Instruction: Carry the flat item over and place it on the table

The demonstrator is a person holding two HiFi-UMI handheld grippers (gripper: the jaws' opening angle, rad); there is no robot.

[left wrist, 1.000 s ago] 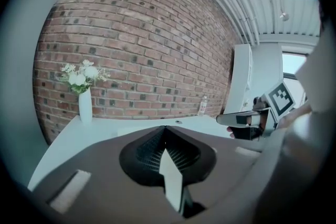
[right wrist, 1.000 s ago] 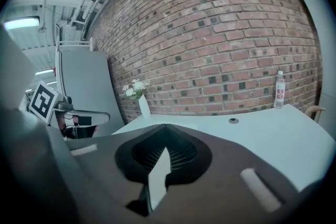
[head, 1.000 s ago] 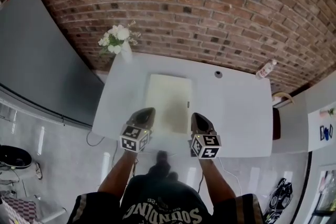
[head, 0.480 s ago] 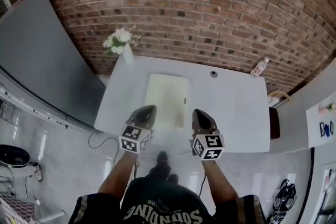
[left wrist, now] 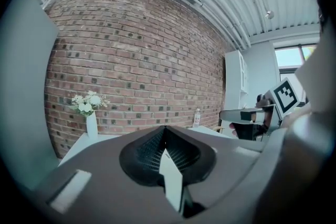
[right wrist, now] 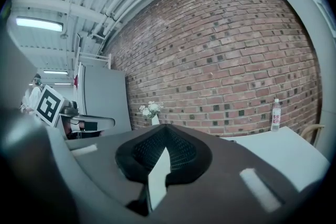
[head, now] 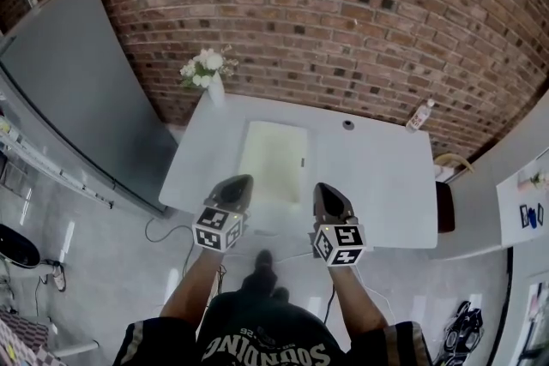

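The flat item is a pale cream sheet held level over the white table, its far end toward the brick wall. My left gripper is shut on its near left edge. At the near right edge my right gripper is shut on it too. In the left gripper view the sheet's thin pale edge runs between the closed jaws of the left gripper. The right gripper view shows the same edge clamped in the right gripper.
A white vase of flowers stands at the table's far left corner and a small bottle at the far right. A round grommet sits near the back edge. A grey panel stands left, a chair right.
Both grippers keep their hold on the sheet in nearly the same pose. The view has swung a little, so the vase and grey panel now sit further right.
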